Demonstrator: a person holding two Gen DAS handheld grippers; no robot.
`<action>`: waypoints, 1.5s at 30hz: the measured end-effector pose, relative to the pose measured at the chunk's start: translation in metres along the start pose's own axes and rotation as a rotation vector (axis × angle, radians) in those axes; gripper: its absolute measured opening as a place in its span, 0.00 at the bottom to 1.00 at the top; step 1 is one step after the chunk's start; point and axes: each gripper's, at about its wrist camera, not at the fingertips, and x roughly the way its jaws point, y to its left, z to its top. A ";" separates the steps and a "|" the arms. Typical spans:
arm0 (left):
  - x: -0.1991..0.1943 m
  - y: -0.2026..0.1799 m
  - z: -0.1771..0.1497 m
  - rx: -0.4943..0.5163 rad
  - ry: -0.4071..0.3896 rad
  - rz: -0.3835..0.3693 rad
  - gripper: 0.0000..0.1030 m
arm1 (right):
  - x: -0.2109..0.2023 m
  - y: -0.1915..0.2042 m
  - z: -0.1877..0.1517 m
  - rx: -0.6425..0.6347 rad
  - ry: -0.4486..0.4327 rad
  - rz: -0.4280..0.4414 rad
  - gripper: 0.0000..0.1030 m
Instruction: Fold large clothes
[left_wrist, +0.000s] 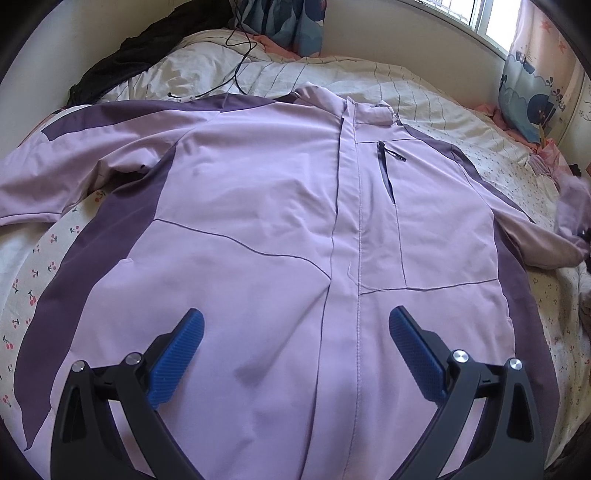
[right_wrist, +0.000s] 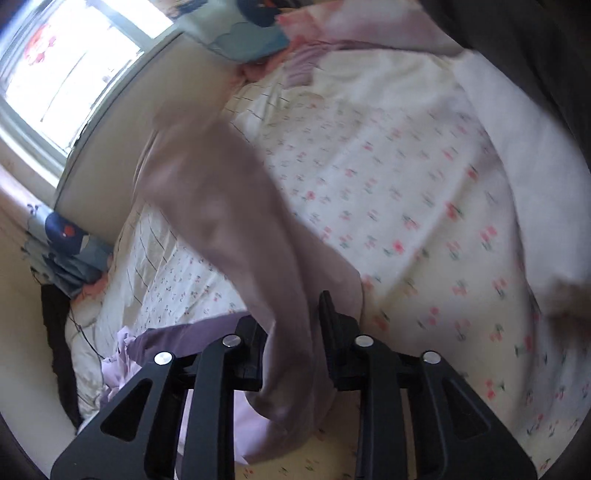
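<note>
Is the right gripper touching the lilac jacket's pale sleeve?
Touching. In the right wrist view the right gripper has its jaws closed on the pale sleeve of the lilac jacket, fabric pinched between them.

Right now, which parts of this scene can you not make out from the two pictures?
- Jacket hem: left wrist view, cut off by the bottom edge, behind the left claw, which stands open.
- Sleeve cuff: right wrist view, motion blur; the right claw is closed on the sleeve and covers the spot.
- Right claw's pads: hidden by the sleeve.
- Chest pocket zipper: too small to read its pull.
</note>
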 end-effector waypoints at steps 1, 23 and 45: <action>-0.001 0.000 0.000 0.002 -0.001 -0.001 0.93 | -0.002 -0.004 -0.003 0.005 0.005 0.010 0.31; -0.025 -0.007 0.020 -0.101 -0.113 -0.038 0.93 | -0.051 0.153 0.095 -0.301 -0.271 0.384 0.05; -0.039 0.001 0.017 -0.013 -0.085 -0.043 0.93 | 0.002 -0.013 -0.090 -0.309 0.238 0.335 0.48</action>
